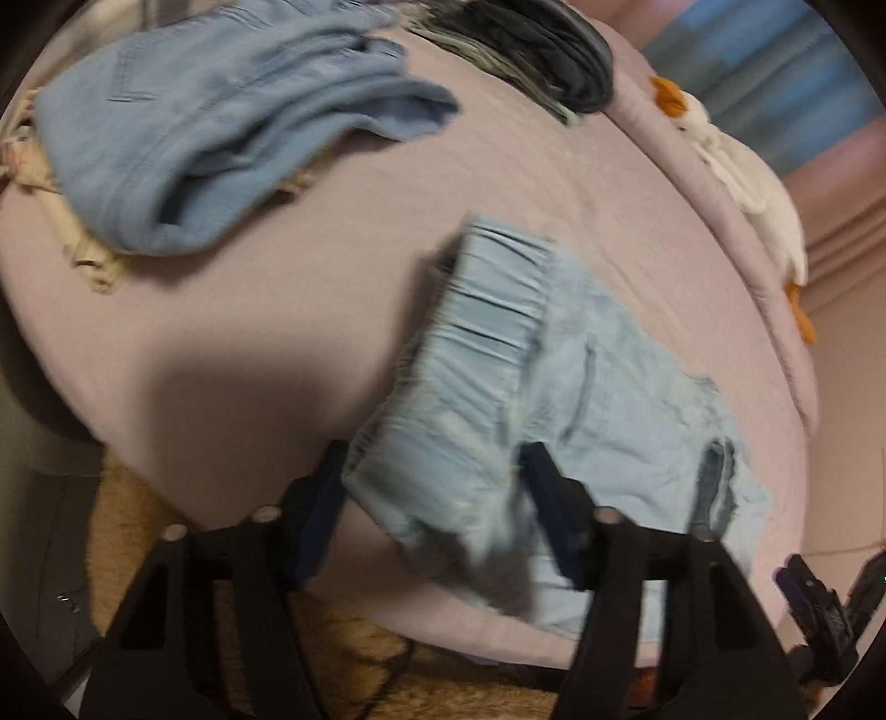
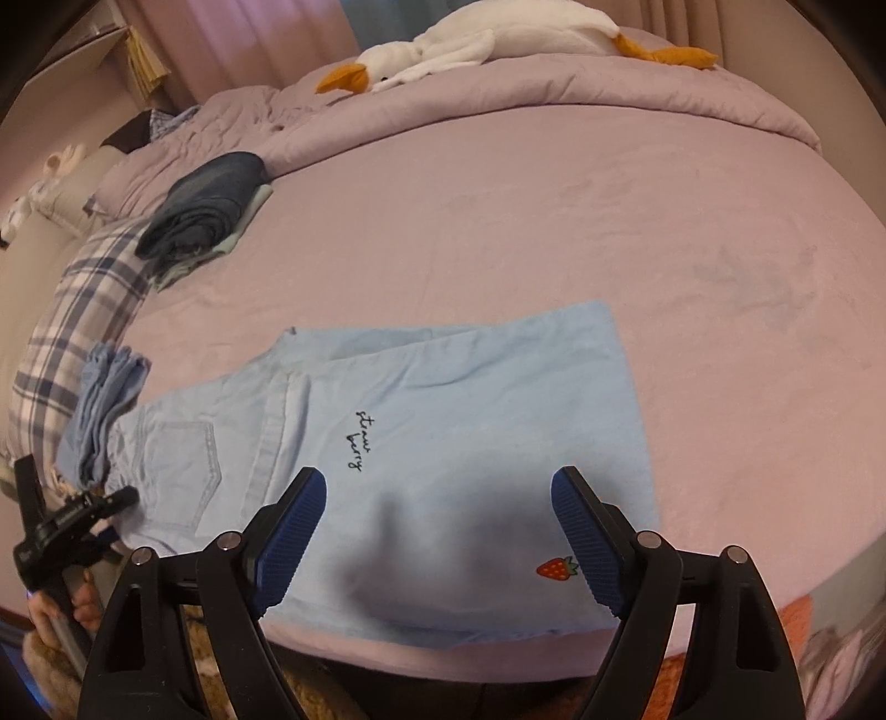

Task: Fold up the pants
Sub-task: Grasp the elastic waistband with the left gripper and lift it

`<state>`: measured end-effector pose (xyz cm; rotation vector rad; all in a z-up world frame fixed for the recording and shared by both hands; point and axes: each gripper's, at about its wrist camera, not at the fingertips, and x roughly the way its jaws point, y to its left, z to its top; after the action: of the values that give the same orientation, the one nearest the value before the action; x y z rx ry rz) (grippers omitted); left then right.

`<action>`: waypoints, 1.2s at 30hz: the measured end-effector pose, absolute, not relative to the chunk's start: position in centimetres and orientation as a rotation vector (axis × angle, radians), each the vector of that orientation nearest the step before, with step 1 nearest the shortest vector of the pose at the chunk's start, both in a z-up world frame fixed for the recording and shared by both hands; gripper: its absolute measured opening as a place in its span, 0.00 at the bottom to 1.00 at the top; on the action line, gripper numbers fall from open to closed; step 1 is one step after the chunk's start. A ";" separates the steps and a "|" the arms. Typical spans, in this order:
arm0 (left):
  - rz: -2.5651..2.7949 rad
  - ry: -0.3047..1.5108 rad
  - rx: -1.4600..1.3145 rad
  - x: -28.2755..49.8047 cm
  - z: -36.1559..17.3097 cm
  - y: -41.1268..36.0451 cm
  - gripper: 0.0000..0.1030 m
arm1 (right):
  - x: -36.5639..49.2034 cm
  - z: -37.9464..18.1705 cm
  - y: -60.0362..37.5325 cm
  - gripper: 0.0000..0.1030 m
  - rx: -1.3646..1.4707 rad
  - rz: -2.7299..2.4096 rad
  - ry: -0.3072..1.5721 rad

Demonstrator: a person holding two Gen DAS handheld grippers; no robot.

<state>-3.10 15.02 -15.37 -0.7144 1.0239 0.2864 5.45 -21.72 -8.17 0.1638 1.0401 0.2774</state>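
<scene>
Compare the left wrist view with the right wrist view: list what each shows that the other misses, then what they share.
Only the left wrist view shows the elastic waistband of the light blue pants up close, with the left gripper straddling that end, and most of a crumpled blue garment.

Only the right wrist view shows the embroidered lettering, the strawberry patch, the plaid pillow and the right gripper open over the legs.

Both show the pants, the lilac sheet, the goose plush and the dark folded stack.
</scene>
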 end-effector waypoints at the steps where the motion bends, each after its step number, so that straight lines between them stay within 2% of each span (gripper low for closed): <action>1: 0.293 1.026 -0.697 -2.9 -15.4 14.8 0.57 | 5.5 -8.2 -21.8 0.81 0.167 0.275 1.042; 7: 0.280 1.018 -0.706 -2.4 -16.1 15.0 0.51 | 5.6 -8.6 -22.0 0.81 0.198 0.269 1.054; 9: 0.290 1.026 -0.701 -2.3 -16.0 14.9 0.46 | 5.5 -8.8 -22.0 0.81 0.199 0.267 1.059; 11: 0.293 1.035 -0.691 -1.9 -15.5 14.6 0.37 | 5.6 -8.9 -22.0 0.81 0.200 0.266 1.067; 14: 0.312 1.022 -0.626 -1.8 -13.8 13.6 0.33 | 5.4 -8.7 -22.1 0.81 0.207 0.274 1.063; 21: 0.224 0.916 -0.562 -2.2 -9.0 11.3 0.31 | 5.2 -8.0 -23.5 0.81 0.224 0.240 1.029; 36: 0.194 0.894 -0.502 -2.0 -7.2 9.5 0.31 | 5.1 -8.4 -25.2 0.81 0.277 0.216 1.033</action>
<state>-1.99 9.48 -7.17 -0.5018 0.8945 0.1937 5.08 -25.18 -8.39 0.2767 1.0328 0.2163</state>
